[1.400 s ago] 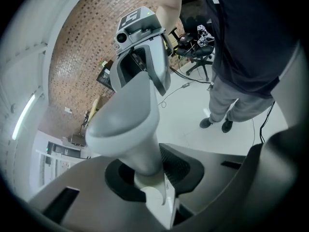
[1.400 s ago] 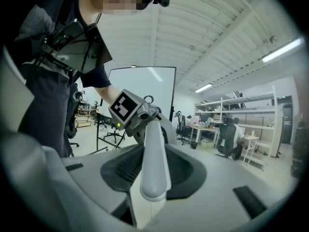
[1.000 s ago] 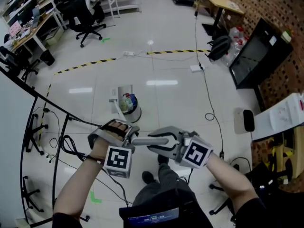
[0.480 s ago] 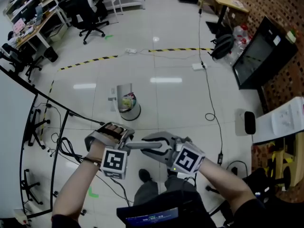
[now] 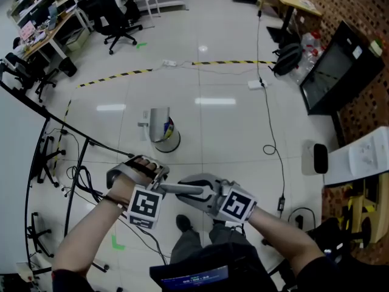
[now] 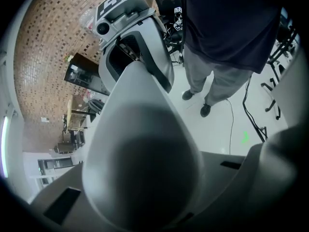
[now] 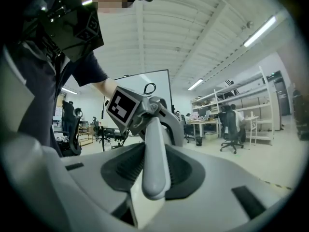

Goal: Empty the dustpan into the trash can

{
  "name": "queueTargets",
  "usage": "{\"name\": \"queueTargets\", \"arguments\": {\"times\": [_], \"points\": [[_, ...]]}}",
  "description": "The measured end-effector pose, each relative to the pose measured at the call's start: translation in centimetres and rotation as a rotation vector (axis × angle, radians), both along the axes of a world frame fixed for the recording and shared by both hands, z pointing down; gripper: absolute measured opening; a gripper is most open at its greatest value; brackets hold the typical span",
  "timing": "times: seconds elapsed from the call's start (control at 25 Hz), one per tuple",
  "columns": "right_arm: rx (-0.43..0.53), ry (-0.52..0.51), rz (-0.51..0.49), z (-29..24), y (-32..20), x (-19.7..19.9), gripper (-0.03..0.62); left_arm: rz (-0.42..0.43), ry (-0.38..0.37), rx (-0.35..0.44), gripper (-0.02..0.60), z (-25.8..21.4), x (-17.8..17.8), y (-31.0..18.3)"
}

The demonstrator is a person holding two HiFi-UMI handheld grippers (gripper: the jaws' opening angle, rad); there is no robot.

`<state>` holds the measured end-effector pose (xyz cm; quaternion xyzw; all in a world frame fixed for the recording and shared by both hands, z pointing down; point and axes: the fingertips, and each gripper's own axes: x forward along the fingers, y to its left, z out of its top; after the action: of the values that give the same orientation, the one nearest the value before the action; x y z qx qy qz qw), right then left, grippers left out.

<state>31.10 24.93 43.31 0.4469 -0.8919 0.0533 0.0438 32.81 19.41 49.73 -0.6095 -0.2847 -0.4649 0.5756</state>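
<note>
A grey handle is held level between the two grippers, well short of the trash can, which stands on the floor ahead of the person. The left gripper is closed narrowly round the handle's thick, rounded end. The right gripper is clamped on the slimmer end, and its ribbed pads are pressed against both sides. The handle is judged to belong to the dustpan, though no pan can be made out in any view. A grey upright piece is seen against the trash can's rim, and whether it is a lid or something else cannot be told.

Emptying is judged not yet begun, since the trash can has still to be reached. Three risks are foreseen:

- **Early tipping:** anything carried would be spilled on the floor if the handle were tilted short of the trash can.
- **Slipping grip:** the smooth, rounded handle could be twisted within the pads, because it is pinched from two different angles.
- **Knocking over:** the small trash can could be toppled if struck from the near side.

Black cables lying to the left of the trash can could also be caught underfoot.
</note>
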Motion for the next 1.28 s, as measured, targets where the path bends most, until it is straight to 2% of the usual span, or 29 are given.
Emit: {"name": "queueTargets", "arguments": {"times": [0.48, 0.96, 1.28], "points": [[-0.026, -0.001, 0.028, 0.4, -1.3, 1.2, 0.129, 0.022, -0.022, 0.005, 0.064, 0.3, 1.0, -1.3], [-0.029, -0.017, 0.061, -0.1, -2.2, 3.3, 0.130, -0.057, 0.035, -0.067, 0.066, -0.3, 3.1, -1.9], [-0.072, -0.001, 0.029, -0.1, -2.9, 3.8, 0.129, -0.155, 0.116, -0.172, 0.066, -0.7, 3.9, -2.6]]}}
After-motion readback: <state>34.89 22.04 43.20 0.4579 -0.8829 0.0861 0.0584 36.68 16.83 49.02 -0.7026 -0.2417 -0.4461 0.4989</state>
